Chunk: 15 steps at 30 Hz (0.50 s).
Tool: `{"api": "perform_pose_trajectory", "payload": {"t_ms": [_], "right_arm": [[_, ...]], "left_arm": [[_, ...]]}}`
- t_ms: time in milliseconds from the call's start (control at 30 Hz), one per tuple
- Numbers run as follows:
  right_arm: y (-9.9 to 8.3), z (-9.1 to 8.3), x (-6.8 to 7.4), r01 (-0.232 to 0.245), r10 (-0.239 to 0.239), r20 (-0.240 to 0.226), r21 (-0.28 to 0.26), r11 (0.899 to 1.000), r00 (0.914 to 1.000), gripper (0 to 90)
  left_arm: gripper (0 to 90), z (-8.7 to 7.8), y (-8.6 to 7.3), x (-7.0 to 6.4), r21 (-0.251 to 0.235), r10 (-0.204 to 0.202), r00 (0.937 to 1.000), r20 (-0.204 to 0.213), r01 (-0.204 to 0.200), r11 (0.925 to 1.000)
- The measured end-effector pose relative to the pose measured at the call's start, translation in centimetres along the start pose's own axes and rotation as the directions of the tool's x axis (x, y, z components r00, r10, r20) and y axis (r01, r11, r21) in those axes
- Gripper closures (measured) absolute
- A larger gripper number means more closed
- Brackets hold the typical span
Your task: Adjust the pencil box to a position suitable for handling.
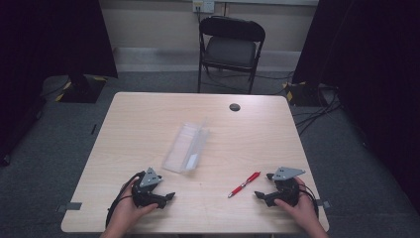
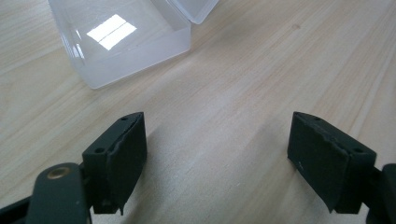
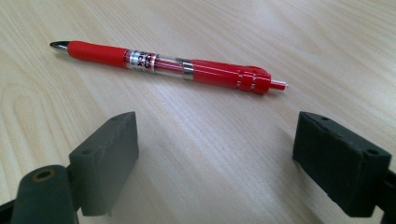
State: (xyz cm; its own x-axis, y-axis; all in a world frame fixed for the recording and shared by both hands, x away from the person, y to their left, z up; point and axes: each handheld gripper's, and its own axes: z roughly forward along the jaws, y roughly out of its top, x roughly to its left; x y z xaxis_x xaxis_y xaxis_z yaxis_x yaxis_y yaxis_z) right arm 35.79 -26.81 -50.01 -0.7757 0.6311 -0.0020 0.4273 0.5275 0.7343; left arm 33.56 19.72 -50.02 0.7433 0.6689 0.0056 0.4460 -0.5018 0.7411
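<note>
I am at the very start. My right gripper (image 1: 264, 195) sits low on the table (image 1: 148, 124) with its jaws wide apart and nothing in them. The red pen (image 3: 168, 66) lies flat just in front of it, not touched yet. My left gripper (image 1: 166, 197) is wide too, and holds nothing. The clear plastic box (image 1: 185, 148) lies open near the middle of the table, just past my left gripper. I think the pen goes in the box. So picking it up, carrying it and dropping it in are all left to do.
</note>
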Motion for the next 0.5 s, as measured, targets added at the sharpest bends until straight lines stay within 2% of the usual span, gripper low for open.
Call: {"api": "perform_pose_trajectory", "payload": {"t_ms": [333, 500], "right_arm": [[0.00, 0.00, -0.01, 0.000, 0.000, 0.000, 0.000, 1.000, 1.0000, 13.6], [0.00, 0.00, -0.01, 0.000, 0.000, -0.001, 0.000, 1.000, 1.0000, 13.6]], "left_arm": [[19.7, -0.01, -0.03, -0.04, 0.001, -0.010, 1.0000, 0.001, 0.010, 1.0000], [20.2, -0.05, -0.02, 0.03, 0.002, -0.002, 1.0000, -0.004, 0.002, 1.0000]]}}
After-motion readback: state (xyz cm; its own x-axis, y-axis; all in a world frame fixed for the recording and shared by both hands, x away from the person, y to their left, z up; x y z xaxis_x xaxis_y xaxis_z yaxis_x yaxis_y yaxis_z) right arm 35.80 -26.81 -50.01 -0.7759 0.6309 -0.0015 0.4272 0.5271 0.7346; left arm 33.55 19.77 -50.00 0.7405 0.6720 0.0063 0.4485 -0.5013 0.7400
